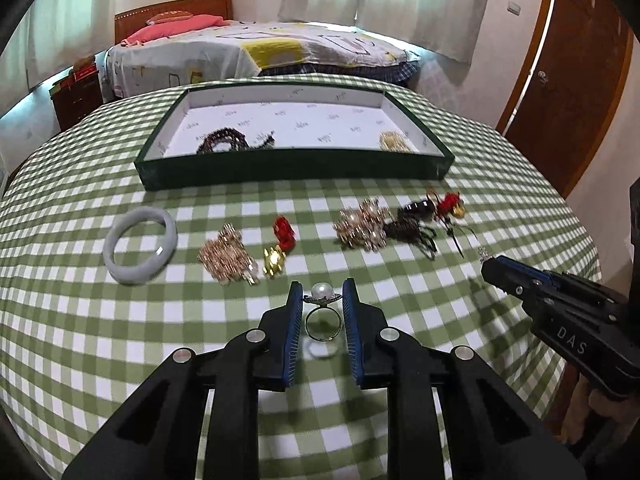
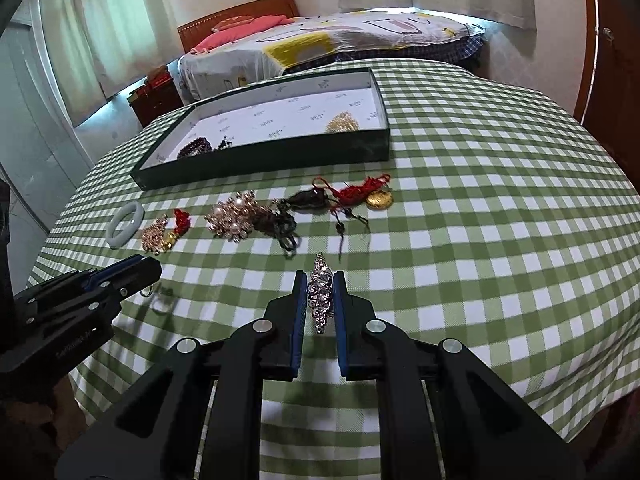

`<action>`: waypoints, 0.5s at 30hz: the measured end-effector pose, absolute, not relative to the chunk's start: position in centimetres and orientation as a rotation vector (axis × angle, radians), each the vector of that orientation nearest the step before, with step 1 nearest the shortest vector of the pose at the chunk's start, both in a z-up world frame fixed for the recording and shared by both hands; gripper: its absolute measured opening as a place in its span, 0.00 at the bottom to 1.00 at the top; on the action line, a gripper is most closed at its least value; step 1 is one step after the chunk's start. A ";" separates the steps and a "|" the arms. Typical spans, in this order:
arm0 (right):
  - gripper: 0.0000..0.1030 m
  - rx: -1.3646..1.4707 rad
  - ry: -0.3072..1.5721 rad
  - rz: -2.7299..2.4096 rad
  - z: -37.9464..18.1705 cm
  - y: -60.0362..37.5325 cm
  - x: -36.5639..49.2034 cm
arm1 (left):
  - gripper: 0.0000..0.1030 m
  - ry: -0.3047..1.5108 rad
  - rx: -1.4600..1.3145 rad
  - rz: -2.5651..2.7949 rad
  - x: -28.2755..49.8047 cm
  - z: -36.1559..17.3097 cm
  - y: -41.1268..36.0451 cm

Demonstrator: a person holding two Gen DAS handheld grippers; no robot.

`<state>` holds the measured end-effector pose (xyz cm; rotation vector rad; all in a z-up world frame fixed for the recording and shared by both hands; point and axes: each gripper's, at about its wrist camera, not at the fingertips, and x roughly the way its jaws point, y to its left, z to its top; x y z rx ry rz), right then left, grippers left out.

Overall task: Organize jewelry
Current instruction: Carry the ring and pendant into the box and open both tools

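Note:
My left gripper (image 1: 322,294) is shut on a pearl ring (image 1: 322,300); the ring hangs between the blue pads above the cloth, its shadow below. My right gripper (image 2: 319,280) is shut on a rhinestone piece (image 2: 320,294), held upright between its pads. The green tray (image 1: 296,168) stands at the back with a dark bead bracelet (image 1: 222,142) and a gold piece (image 1: 392,141) in it. On the cloth lie a jade bangle (image 1: 138,250), gold-pearl clusters (image 1: 228,256) (image 1: 362,224), a red and gold charm (image 1: 280,246) and dark corded pieces (image 1: 424,220).
The round table (image 1: 120,360) has a green checked cloth. The right gripper body (image 1: 560,316) shows at the left view's right edge. A bed (image 1: 256,52) and a wooden door (image 1: 568,72) stand beyond the table.

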<state>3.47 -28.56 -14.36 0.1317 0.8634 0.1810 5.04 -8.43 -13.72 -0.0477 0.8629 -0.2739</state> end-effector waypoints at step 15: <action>0.13 0.098 0.745 0.253 -9.5 -25.0 12.7 | 0.21 0.749 -0.129 -0.248 13.6 -10.1 -7.4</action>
